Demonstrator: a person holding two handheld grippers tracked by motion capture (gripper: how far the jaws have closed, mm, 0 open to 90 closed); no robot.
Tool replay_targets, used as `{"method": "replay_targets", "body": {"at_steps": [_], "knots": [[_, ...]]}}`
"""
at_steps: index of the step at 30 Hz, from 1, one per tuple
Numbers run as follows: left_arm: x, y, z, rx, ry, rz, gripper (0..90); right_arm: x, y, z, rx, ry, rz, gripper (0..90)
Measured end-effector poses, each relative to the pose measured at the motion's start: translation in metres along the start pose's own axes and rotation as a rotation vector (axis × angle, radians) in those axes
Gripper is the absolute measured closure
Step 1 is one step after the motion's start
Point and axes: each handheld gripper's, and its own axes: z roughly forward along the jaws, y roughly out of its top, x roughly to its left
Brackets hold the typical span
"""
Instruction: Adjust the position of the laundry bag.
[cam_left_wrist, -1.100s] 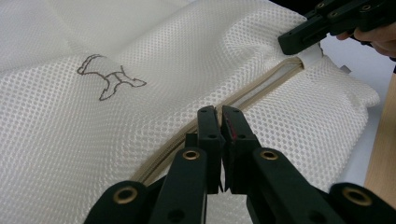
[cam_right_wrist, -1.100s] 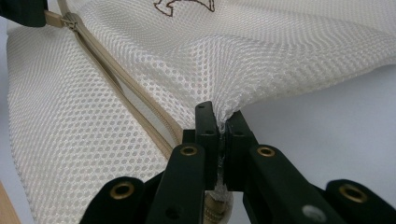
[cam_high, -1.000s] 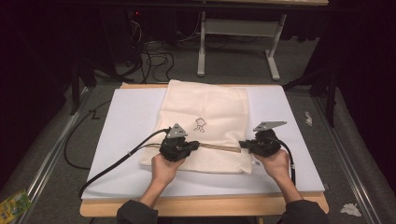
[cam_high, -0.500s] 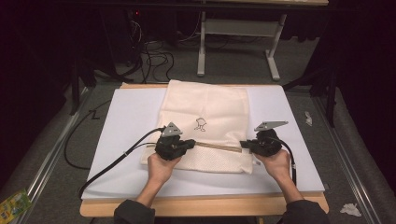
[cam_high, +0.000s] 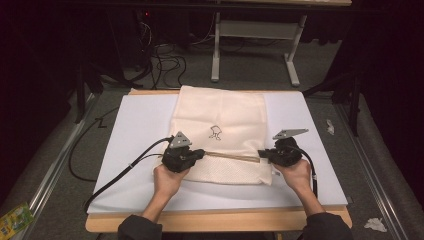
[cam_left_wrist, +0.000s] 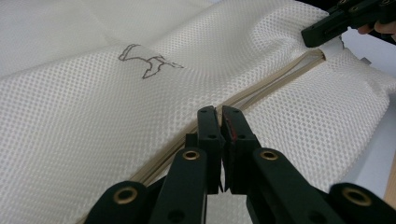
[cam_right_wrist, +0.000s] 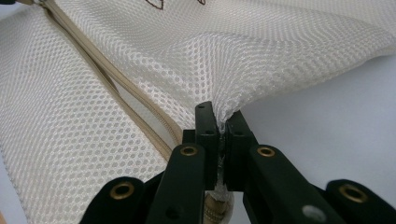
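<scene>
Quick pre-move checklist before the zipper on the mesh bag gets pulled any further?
1. Right tongs clamped on the mesh bag at the zipper end: ok, mesh is bunched between the jaws.
2. Left tongs shut at the zipper: ok, jaws closed. Whether they grip the slider: cannot tell, it is hidden.
3. Zipper line straight between the two tongs: ok in the high view.
4. Bag flat on the white mat: mostly ok, mesh lifts slightly at the right tongs.
5. Cable off the bag: ok, it trails left across the mat.
</scene>
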Motion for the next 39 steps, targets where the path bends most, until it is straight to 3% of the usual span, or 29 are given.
{"method": "replay_targets", "body": {"at_steps": [5, 14, 39], "knots": [[0.008, -0.004, -0.001, -0.007, 0.002, -0.029, 87.5, 0.000, 0.001, 0.000, 0.008, -0.018, -0.012, 88.6], [0.009, -0.007, -0.004, -0.003, 0.012, -0.023, 87.5, 0.000, 0.000, 0.002, -0.005, 0.010, 0.012, 88.6], [0.013, -0.010, -0.012, -0.005, 0.014, -0.062, 87.5, -0.001, 0.001, -0.001, -0.022, 0.002, 0.034, 88.7]]}}
